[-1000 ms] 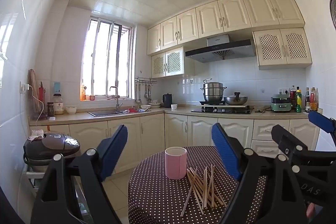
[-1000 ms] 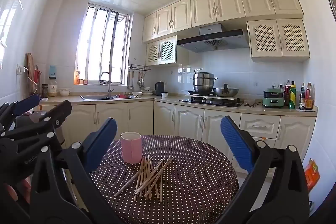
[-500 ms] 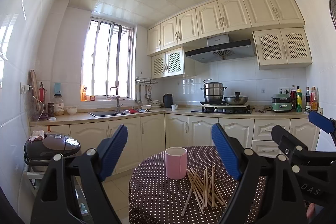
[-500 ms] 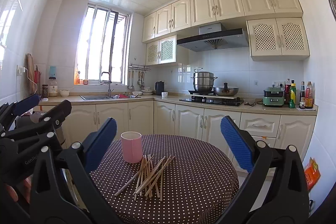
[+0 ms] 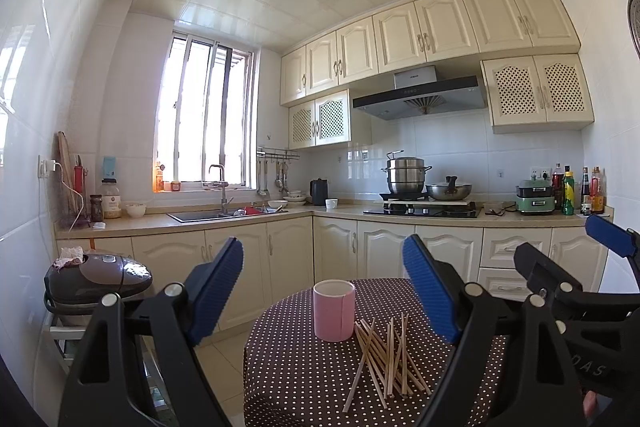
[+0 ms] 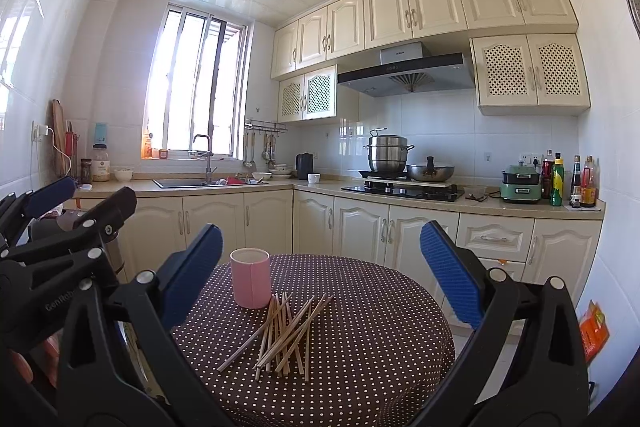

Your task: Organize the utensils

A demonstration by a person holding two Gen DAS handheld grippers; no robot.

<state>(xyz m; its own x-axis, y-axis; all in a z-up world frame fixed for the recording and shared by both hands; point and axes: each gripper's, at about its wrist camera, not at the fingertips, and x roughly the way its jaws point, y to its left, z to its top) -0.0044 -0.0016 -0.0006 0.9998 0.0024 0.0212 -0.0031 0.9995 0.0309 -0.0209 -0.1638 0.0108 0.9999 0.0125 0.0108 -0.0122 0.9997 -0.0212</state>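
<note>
A pink cup stands upright on a round table with a brown polka-dot cloth. A loose pile of wooden chopsticks lies just right of the cup. In the right wrist view the cup and chopsticks sit ahead on the table. My left gripper is open and empty, held back from the table. My right gripper is open and empty too. Each gripper shows at the edge of the other's view.
A rice cooker sits on a rack left of the table. Kitchen counters with sink, stove and pots run along the far walls. An orange packet lies low at the right wall.
</note>
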